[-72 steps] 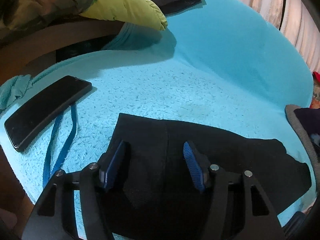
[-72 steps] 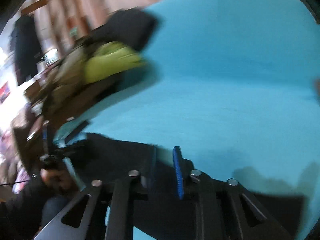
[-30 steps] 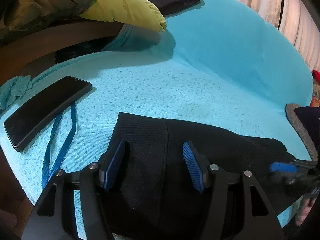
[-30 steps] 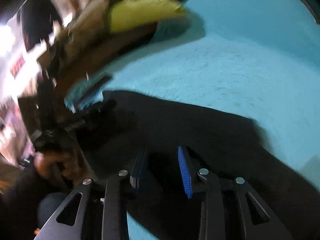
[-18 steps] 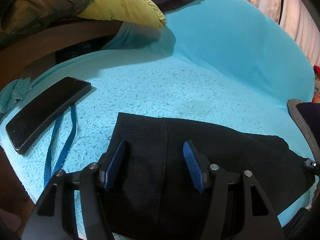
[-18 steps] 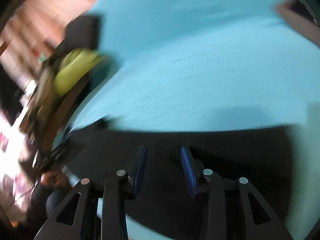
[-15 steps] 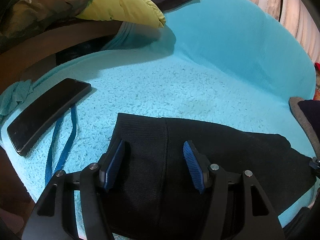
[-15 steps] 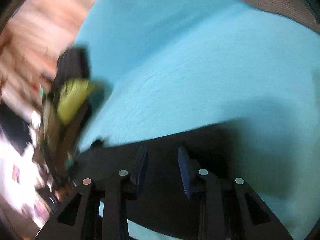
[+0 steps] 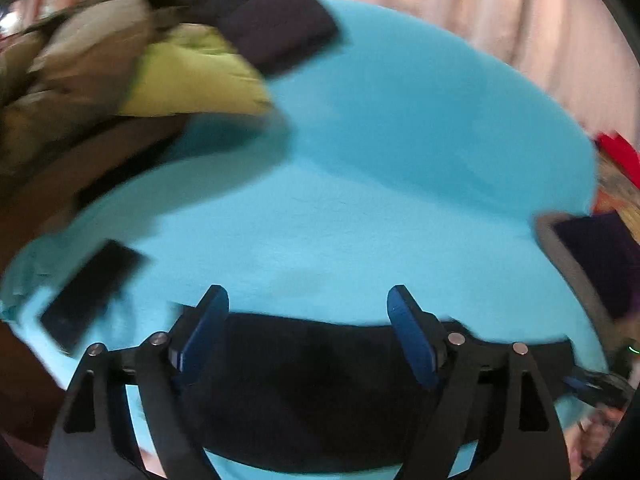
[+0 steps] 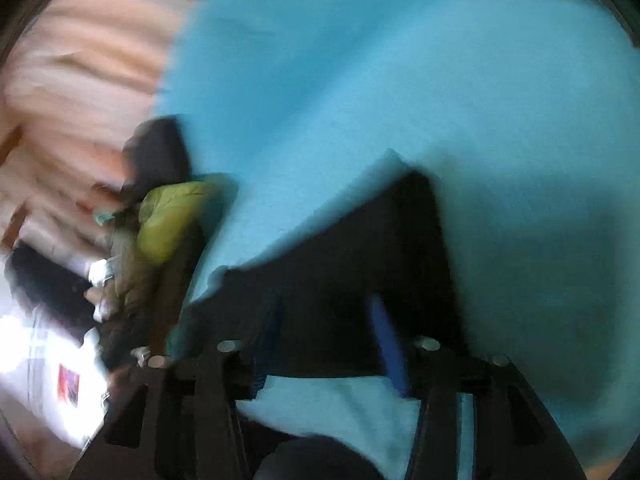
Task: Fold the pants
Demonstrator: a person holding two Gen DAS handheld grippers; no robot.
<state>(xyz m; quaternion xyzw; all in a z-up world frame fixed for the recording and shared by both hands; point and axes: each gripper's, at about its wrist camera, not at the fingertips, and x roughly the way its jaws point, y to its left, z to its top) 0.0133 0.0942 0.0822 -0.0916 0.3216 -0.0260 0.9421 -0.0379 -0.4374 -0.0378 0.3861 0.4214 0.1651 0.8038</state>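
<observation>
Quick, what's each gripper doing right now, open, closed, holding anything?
Left gripper: open, empty, above the black pants.
Right gripper: open, nothing between its fingers, over the pants; the view is blurred.

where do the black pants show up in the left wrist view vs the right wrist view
Left wrist view: the black pants lie as a wide band across the bottom centre, behind the fingers of the open left hand-held gripper.
Right wrist view: the black pants fill the lower centre, slanting up to the right, blurred.
Shared landmark: the yellow-green jacket at the left edge of the turquoise cover.
</observation>
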